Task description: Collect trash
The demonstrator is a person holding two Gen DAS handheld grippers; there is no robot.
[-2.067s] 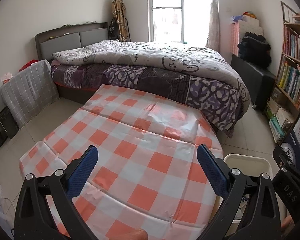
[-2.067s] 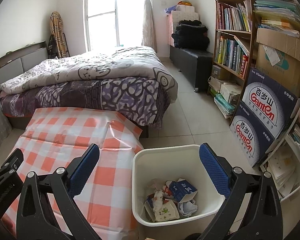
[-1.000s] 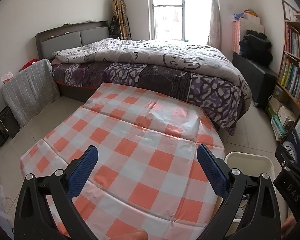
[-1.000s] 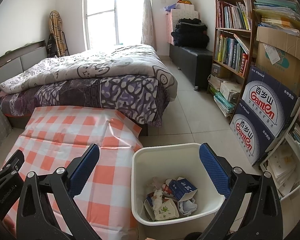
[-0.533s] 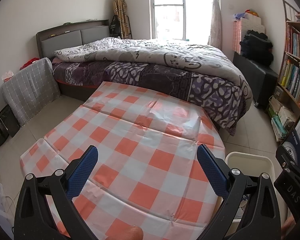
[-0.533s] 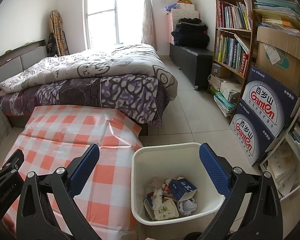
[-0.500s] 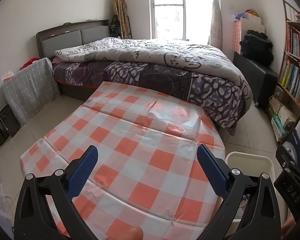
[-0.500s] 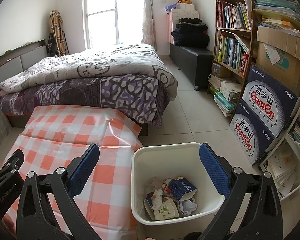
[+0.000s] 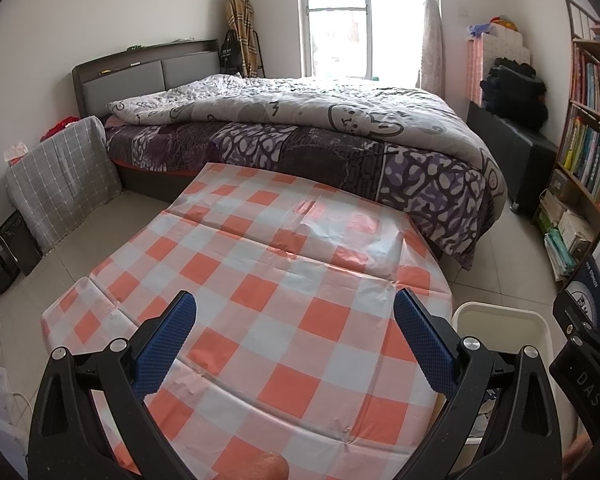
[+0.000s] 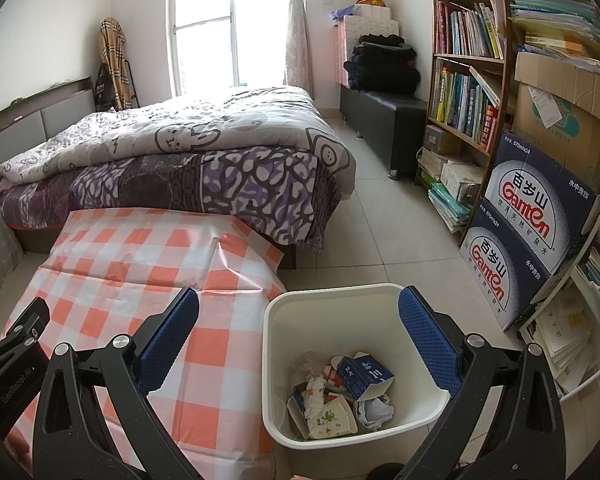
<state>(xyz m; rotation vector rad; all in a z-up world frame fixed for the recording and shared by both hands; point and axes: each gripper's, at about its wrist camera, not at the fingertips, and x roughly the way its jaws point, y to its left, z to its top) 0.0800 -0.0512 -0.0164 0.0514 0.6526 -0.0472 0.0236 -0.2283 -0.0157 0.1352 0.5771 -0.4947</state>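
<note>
Since the trash (image 10: 342,390) already lies in a heap at the bottom of the white bin (image 10: 276,360), a blue carton on top of crumpled paper and wrappers, I judge the collecting is as good as done. I hold the right gripper (image 10: 299,340) above the bin's open mouth, its jaws wide apart with nothing between them, which suits a release point straight over the opening. The bin stands on the tiled floor, just beside the worktop (image 9: 260,304) edge, presumably so that scraps need only a short carry. My left gripper (image 9: 295,336) hovers over the checked cloth, jaws likewise spread and empty, and I see nothing lying on that cloth to pick up. Beyond are the bed (image 9: 300,128) and a bookshelf (image 10: 468,64).
</note>
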